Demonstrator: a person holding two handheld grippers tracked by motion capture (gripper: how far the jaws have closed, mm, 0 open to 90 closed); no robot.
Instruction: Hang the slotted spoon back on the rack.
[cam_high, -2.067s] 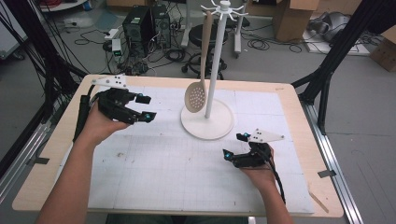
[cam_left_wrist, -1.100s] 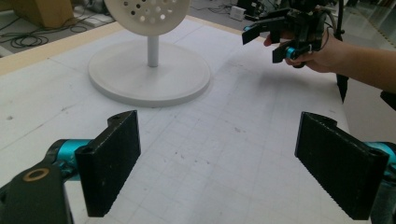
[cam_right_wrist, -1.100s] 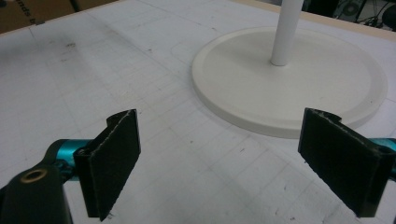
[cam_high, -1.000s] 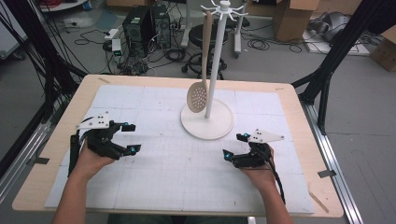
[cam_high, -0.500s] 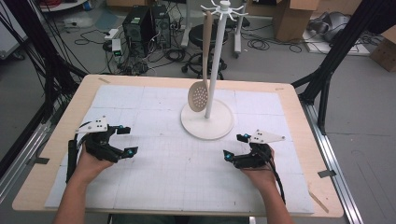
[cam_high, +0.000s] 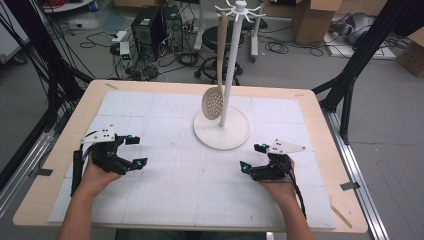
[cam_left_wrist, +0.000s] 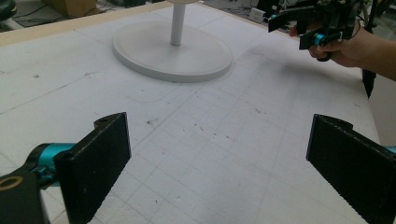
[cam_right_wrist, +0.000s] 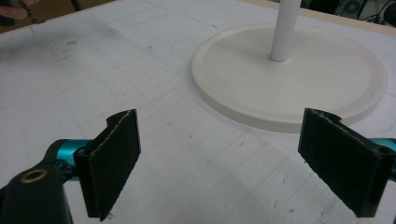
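White gridded mat (cam_high: 200, 190) is flanked by left gripper (cam_high: 131, 151) and right gripper (cam_high: 253, 159), both wide open, empty; slotted spoon (cam_high: 213, 104) is judged hung, nothing left to grasp

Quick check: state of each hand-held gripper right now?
Left hand-held gripper: open, holding nothing, jaws just opened wider.
Right hand-held gripper: open, holding nothing.

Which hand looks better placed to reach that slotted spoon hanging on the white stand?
Probably the right. The right gripper sits open beside the stand's base, nearer the spoon. The left gripper, also open and empty, rests farther off across the mat.
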